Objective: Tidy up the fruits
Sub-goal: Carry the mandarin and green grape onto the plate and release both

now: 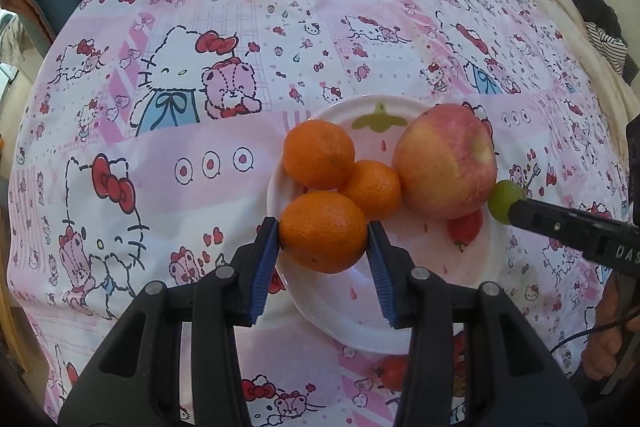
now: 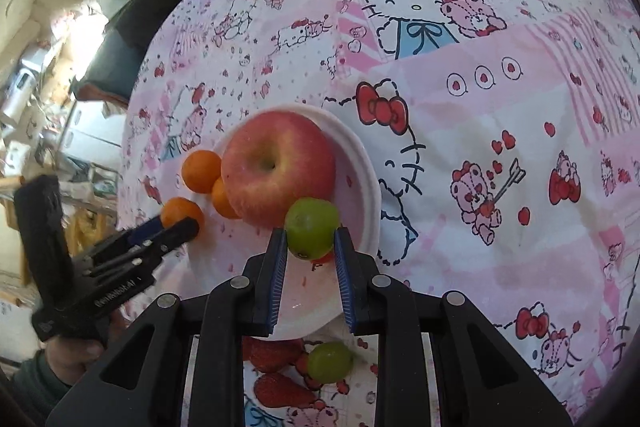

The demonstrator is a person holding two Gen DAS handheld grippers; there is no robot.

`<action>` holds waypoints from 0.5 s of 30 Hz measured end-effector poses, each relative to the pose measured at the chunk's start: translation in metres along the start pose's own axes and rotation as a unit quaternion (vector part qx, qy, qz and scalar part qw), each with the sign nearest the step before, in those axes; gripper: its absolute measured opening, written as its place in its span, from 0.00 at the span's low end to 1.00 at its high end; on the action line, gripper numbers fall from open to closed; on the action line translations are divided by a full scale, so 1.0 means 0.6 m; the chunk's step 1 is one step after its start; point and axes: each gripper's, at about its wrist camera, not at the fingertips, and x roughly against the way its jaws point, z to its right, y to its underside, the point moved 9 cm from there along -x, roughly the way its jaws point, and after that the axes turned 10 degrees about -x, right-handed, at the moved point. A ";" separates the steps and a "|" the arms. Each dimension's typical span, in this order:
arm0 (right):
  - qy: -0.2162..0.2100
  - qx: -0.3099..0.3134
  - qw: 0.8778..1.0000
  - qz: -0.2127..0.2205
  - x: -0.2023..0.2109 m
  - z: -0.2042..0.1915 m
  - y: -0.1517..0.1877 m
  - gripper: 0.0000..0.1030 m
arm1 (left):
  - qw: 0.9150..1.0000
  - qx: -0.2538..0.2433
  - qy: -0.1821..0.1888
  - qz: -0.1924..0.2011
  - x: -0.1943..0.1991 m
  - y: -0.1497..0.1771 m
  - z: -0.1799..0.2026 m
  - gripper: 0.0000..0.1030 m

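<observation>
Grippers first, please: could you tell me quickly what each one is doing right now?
Left gripper: closed on a tangerine.
Right gripper: closed on a green grape.

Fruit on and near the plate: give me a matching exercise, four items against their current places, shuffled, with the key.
Items:
1. apple
2. nearest tangerine
3. green grape
4. strawberries

Places:
A. between the left gripper jaws
B. on the cloth, off the plate
C. resting on the plate, ungripped
D. between the right gripper jaws

Pairs: 1-C, 2-A, 3-D, 4-B
</observation>
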 end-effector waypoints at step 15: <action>0.040 0.025 0.999 0.009 0.000 0.006 -0.003 0.29 | 1.000 -0.005 -0.015 0.004 0.001 0.001 0.001 0.40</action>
